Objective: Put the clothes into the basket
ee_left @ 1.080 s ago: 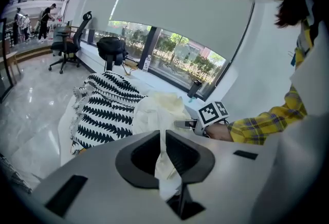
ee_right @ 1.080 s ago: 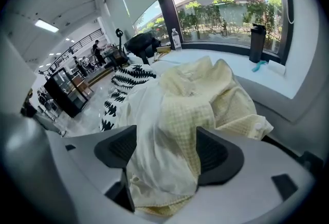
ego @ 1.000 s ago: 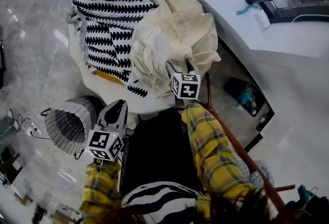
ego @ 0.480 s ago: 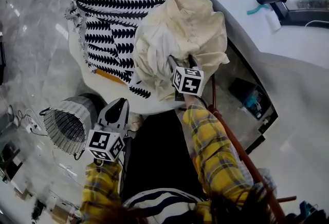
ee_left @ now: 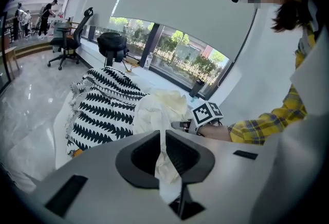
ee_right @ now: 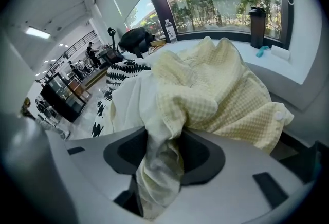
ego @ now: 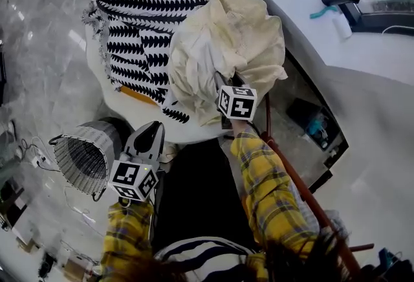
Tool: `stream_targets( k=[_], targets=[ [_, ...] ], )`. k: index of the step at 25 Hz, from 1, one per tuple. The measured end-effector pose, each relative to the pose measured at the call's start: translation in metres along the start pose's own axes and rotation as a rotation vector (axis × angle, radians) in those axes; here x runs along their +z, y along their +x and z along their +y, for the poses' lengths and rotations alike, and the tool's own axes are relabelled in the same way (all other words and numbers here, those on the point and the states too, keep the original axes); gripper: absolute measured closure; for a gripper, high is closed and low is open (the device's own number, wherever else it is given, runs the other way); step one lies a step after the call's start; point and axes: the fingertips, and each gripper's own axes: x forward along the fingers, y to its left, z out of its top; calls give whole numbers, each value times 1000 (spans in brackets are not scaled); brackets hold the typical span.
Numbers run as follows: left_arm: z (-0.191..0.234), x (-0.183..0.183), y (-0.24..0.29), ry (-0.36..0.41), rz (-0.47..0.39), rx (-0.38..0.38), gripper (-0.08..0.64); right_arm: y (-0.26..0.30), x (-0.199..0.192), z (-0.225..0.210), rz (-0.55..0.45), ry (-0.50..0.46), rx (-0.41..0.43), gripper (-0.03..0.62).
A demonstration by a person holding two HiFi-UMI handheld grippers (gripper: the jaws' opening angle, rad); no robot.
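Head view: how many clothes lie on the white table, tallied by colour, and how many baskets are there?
black-and-white patterned cloth: 1
cream garment: 1 (its whiter folds may be a second piece; cannot tell)
basket: 1
Total: 3

A crumpled cream checked garment point(ego: 242, 35) lies heaped on a round white table point(ego: 139, 112), touching a black-and-white patterned garment point(ego: 129, 28) spread beside it, while the woven basket point(ego: 81, 158) sits on the floor just beside the table.
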Motion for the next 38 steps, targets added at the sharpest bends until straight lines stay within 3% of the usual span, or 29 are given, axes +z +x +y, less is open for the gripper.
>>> stream_targets(
  k=[3,6,21,31,38],
  targets=[
    [-1,6,-7,5,-22,-1,515,-10,0,8,-9,-36,-8,457],
    [1,8,-15,2,-42,7,515,-23,1,16,-34,-63,-10,482],
    [-1,19,-80,-22,-168,20,515,-137,21,50,-193,-103,-46,501],
    [18,17,-152,-86,-288,106,515,-203,33,77,-248,-127,-59,503],
    [39,8,-198,-150,-355,159,515,-238,45,117,-288,-213,-33,504]
  ],
)
